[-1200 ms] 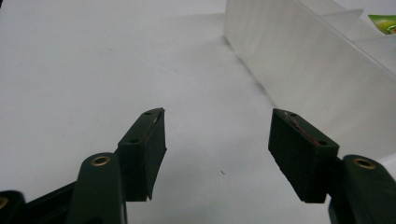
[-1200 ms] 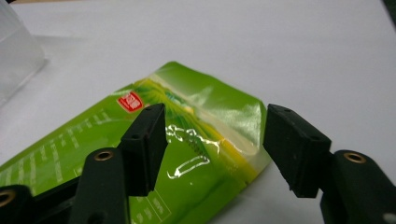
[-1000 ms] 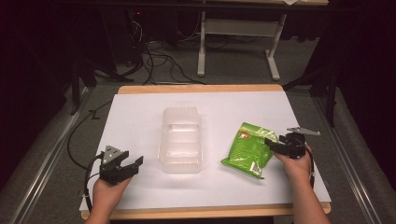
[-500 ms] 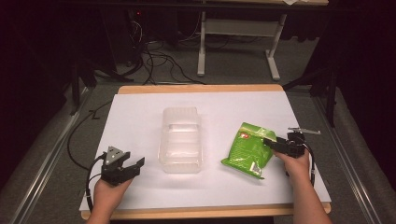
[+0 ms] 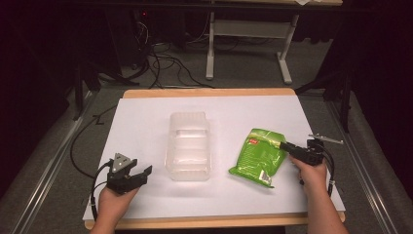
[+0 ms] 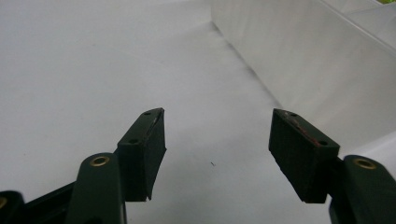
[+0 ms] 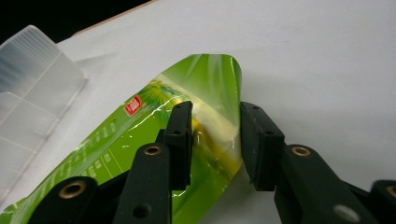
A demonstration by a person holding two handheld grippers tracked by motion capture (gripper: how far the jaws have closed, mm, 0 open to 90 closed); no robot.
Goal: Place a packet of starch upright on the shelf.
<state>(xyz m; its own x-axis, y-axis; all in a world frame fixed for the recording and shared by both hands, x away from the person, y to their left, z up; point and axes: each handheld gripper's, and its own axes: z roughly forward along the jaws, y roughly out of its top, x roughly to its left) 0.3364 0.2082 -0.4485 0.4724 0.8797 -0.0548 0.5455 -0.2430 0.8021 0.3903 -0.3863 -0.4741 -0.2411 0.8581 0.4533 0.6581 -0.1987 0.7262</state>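
Note:
A green snack bag (image 5: 258, 155) lies flat on the white table top (image 5: 146, 122), right of a clear plastic container (image 5: 189, 146). My right gripper (image 5: 287, 147) reaches in from the right onto the bag's right edge. In the right gripper view both pads press the glossy bag (image 7: 140, 126) between them, so the right gripper (image 7: 215, 140) is shut on it. My left gripper (image 5: 141, 174) rests low at the front left, jaws wide open and empty. Seen from the left gripper (image 6: 217, 154), the container wall (image 6: 317, 60) stands ahead to the right.
The table's wooden edge (image 5: 209, 92) runs along the far side. Cables (image 5: 83, 156) trail off the left side to the floor. A metal desk frame (image 5: 248, 44) stands beyond the table.
The right hand has shifted slightly at the bag's edge. The left gripper has barely moved.

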